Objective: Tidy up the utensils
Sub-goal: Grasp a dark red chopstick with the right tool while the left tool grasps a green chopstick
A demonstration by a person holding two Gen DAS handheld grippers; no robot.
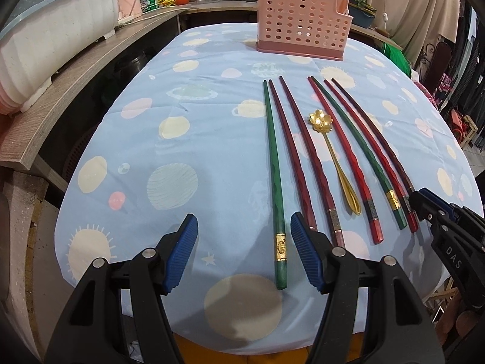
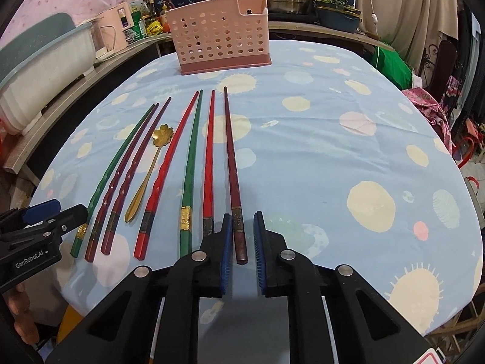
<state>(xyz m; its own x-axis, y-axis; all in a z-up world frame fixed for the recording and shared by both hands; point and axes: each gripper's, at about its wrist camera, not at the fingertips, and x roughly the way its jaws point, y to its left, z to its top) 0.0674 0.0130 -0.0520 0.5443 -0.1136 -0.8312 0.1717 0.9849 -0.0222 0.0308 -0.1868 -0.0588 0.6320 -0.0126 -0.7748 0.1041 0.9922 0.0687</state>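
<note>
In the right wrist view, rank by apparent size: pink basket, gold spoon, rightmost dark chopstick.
1. Pink basket, though it stands farthest away.
2. Dark chopstick, longest, but nearest the camera, between the right tool's open fingers.
3. Gold spoon, clearly shorter.

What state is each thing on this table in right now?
Left gripper: open, straddling the leftmost green chopstick.
Right gripper: open, around the dark red chopstick.
Gold spoon: lying flat among the chopsticks.
Pink basket: upright, apparently empty.
</note>
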